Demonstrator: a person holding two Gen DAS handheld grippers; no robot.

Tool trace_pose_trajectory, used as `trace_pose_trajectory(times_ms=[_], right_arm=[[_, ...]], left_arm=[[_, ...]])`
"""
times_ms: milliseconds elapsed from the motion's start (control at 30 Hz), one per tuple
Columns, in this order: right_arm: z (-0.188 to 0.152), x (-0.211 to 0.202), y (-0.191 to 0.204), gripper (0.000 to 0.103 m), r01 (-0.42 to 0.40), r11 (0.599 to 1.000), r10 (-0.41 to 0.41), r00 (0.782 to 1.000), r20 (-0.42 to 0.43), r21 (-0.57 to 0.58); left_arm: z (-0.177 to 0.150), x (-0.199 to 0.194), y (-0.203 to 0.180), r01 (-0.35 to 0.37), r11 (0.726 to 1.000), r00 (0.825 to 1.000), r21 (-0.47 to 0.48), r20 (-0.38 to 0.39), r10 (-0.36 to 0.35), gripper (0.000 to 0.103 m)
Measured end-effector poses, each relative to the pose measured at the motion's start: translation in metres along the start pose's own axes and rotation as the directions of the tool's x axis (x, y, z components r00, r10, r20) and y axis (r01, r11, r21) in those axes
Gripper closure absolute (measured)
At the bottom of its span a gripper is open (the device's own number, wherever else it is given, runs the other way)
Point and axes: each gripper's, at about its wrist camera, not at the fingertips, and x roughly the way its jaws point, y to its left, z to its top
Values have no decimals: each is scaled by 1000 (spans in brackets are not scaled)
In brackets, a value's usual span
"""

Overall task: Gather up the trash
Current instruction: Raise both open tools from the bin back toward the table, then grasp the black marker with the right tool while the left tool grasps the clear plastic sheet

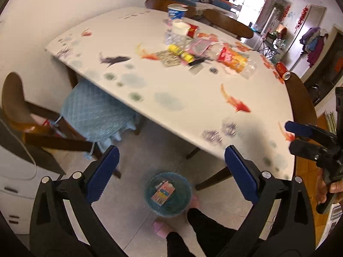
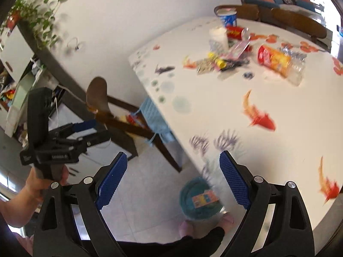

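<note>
A pile of trash lies on the far part of the white table [image 1: 171,90]: a red-yellow chip bag [image 1: 232,59], a yellow tube [image 1: 181,52], a clear plastic bottle [image 1: 249,69], a white cup [image 1: 180,26], a blue-white tub [image 1: 176,11] and a red can [image 1: 283,70]. A blue bin [image 1: 168,194] stands on the floor below the table edge with a small carton [image 1: 163,192] in it. My left gripper [image 1: 171,171] is open and empty above the bin. My right gripper [image 2: 173,177] is open and empty over the table's near edge [image 2: 193,150]; the bin [image 2: 200,199] shows below it.
A chair with a light blue cushion [image 1: 96,113] is tucked at the table's left side. Dark wooden chairs [image 1: 227,22] stand at the far side. A white cabinet [image 1: 15,177] is at the left. The person's legs and pink slippers [image 1: 160,229] stand next to the bin.
</note>
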Motion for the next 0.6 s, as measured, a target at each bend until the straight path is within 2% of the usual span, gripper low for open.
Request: trace_pose_trajectory(times_ms=[233, 467, 567, 600], right_arm=[[35, 10, -46, 16, 1, 1000, -1, 1000, 29, 15], [93, 42, -89, 16, -13, 997, 13, 1000, 0, -81], [122, 63, -104, 20, -22, 991, 18, 999, -29, -133], [133, 72, -109, 25, -23, 988, 17, 999, -41, -154]], left_arm=[[42, 29, -37, -7, 1000, 1000, 20, 8, 7, 7], [89, 77, -49, -31, 999, 999, -18, 9, 32, 7], [107, 98, -55, -37, 999, 999, -16, 8, 37, 7], [113, 105, -56, -35, 999, 999, -12, 7, 36, 7]])
